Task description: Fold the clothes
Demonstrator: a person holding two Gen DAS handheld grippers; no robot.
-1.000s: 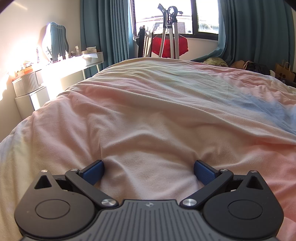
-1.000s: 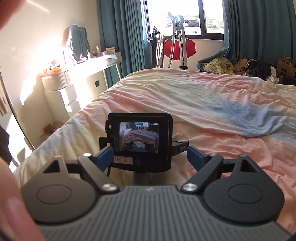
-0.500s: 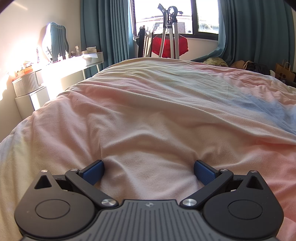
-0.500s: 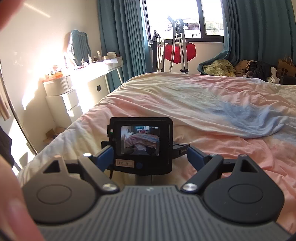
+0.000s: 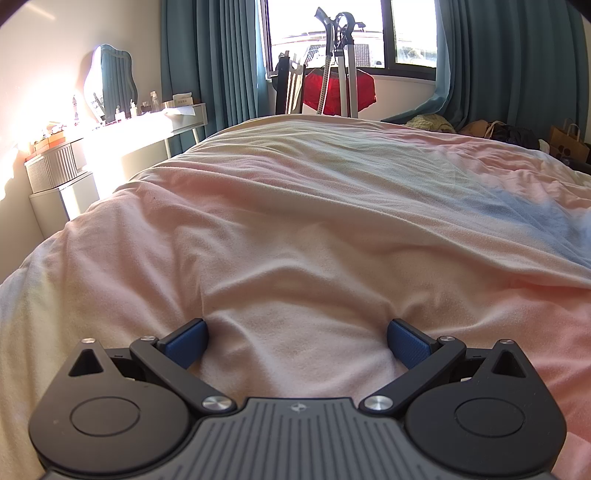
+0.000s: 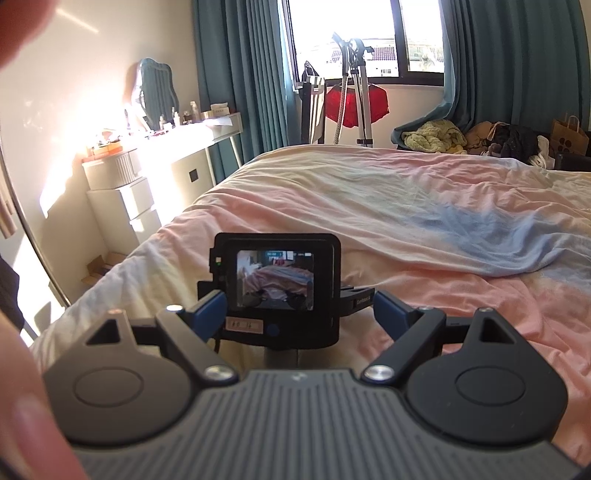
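Left wrist view is filled mostly by a wide bed [image 5: 314,206] covered in a soft wrinkled blanket of pale pink, cream and light blue patches [image 5: 332,258], which runs from the near edge to the far wall. Teal pleated curtains [image 5: 517,62] hang at both sides of a bright window [image 5: 328,22] on the far wall. Along the left wall stands a long white bench [image 5: 155,122] in strong sunlight, carrying a wavy-edged mirror [image 5: 110,81] and small bottles. At the far right, past the bed, lies a heap of loose clothes in yellow-green, tan and black [image 6: 476,138], the only garments visible, well apart from both tools; a brown paper bag [image 6: 569,133] stands just right of it. In front of the window a red garment [image 5: 338,90] hangs on a grey metal stand [image 5: 341,59]. The left tongs [image 5: 297,341] rest low on the blanket with their blue pads spread wide, released, and only a hump of blanket lies between them. In the right wrist view, the right tongs [image 6: 299,312] are also spread and released, holding nothing; a small black camera with a lit rear screen [image 6: 275,288] sits just beyond them, between the pads in line of sight, above the near part of the bed. Blurred fingers [image 6: 26,413] crowd the near left corner.
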